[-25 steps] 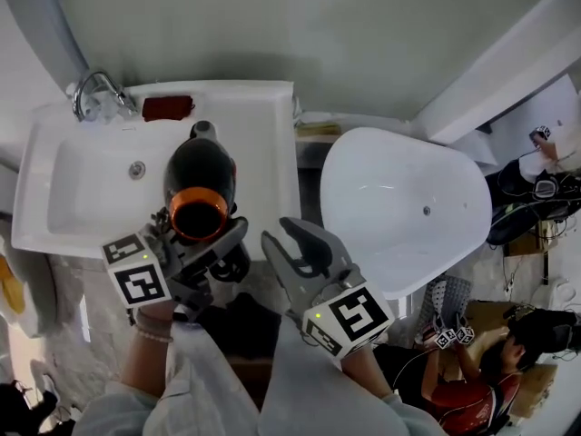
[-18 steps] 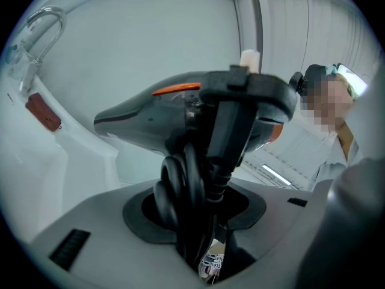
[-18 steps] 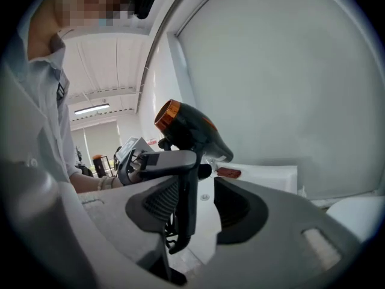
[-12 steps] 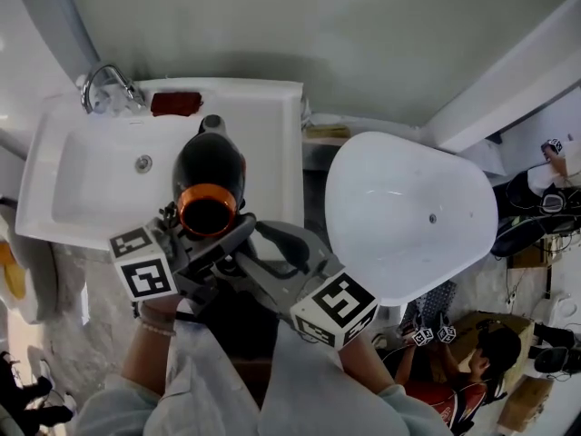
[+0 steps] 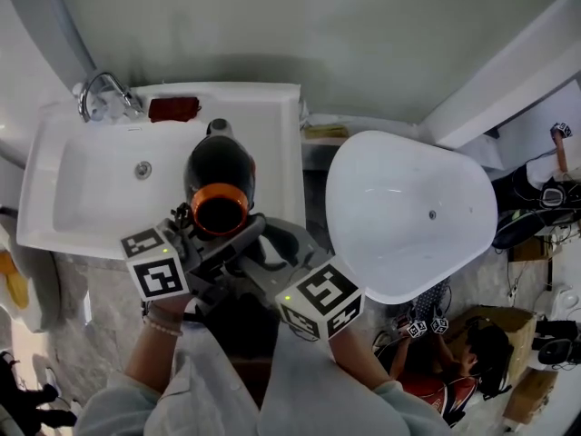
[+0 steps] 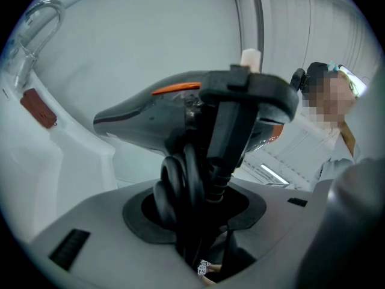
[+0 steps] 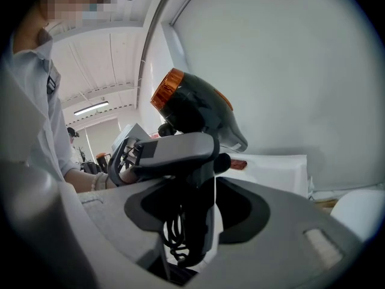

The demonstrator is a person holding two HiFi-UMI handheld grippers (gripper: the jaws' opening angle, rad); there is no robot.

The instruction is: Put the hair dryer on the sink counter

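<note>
Grey bathroom wall runs behind a white ceramic sink counter [image 5: 277, 153] with a sunken basin in its left part. At the counter's back left corner stands a curved chrome faucet [image 5: 102, 94]. Just right of it, on the back edge, lies a small dark red block [image 5: 173, 109].

Over the counter's right part, near the front edge, hangs a black hair dryer with an orange ring round its rear end [image 5: 221, 175]. Its nozzle points toward the back wall and the orange ring faces up at the head camera. The gripper views show its body raised clear of the counter top, with the handle hanging down and a black cord [image 6: 174, 185] bundled in loops against the handle.

The left gripper [image 5: 213, 234] is clenched on that handle and cord. In its own view the grey jaws press in on the bundle from both sides.

The right gripper [image 5: 263, 248] sits close beside the left one at the counter's front edge, its marker cube toward the person. Its jaws have just been opening. The dryer's handle, the looped cord and one jaw of the left gripper stand between them, but the pads are off: a light gap shows beside the handle.

Right of the counter, past its right edge, stands a white oval tub [image 5: 408, 207].
</note>
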